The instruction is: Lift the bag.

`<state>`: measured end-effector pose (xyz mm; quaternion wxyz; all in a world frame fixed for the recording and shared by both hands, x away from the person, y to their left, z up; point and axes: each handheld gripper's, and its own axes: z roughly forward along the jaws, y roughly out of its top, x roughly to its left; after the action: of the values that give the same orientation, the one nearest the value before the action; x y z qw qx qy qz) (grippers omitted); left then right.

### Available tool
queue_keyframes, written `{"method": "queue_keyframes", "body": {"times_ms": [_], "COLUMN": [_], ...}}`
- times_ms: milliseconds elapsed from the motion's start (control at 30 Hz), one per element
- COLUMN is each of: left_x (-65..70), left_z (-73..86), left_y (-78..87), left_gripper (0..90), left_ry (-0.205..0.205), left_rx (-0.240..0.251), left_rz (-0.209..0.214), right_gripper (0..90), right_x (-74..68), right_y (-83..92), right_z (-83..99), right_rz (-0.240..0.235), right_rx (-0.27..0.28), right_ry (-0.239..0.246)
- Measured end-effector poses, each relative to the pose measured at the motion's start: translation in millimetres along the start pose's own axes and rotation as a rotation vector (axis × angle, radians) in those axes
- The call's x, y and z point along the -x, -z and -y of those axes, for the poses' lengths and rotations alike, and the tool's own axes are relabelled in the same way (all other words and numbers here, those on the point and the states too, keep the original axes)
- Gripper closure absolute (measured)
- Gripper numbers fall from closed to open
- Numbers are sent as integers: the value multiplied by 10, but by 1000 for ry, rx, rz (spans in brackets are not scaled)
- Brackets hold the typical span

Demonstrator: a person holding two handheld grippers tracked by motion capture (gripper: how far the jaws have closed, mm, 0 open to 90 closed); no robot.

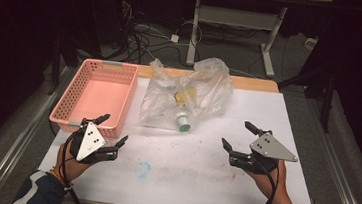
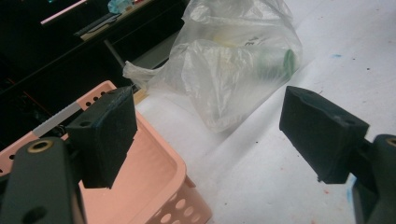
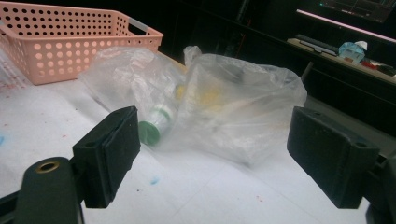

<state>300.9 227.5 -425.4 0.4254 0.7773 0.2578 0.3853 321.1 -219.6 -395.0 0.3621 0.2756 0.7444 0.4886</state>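
Observation:
A clear plastic bag [image 1: 189, 95] lies at the back middle of the white table, with a green-capped bottle [image 1: 183, 122] and a yellow item [image 1: 185, 95] inside. A pink perforated basket [image 1: 84, 104] sits empty at the left. My left gripper [image 1: 113, 130] is open beside the basket's near right corner. My right gripper [image 1: 238, 135] is open to the right of the bag, nothing between its jaws. The left gripper view has the bag [image 2: 233, 65] ahead and the basket [image 2: 159, 186] below its left jaw. The right gripper view faces the bag [image 3: 224, 102] and the bottle's green cap [image 3: 148, 132].
The white table sheet [image 1: 187, 168] carries a blue smudge [image 1: 142, 169] near the front middle and faint red specks. Behind the table lie cables [image 1: 140, 35] on the floor and a desk frame [image 1: 236, 27]. Dark surroundings ring the table.

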Motion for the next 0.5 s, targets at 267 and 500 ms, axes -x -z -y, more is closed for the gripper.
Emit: {"method": "queue_keyframes", "body": {"times_ms": [267,500], "left_x": [47,87], "left_z": [65,147], "left_y": [46,109], "left_gripper": [186,186], "left_ry": [-18,-31], "left_rx": [-9,-27], "left_rz": [11,20], "right_gripper": [176,176], "right_x": [-13,-42], "right_y": [78,172], "right_z": [95,179], "right_rz": [4,-6], "right_rx": [-14,-22], "right_ry": [13,25]}}
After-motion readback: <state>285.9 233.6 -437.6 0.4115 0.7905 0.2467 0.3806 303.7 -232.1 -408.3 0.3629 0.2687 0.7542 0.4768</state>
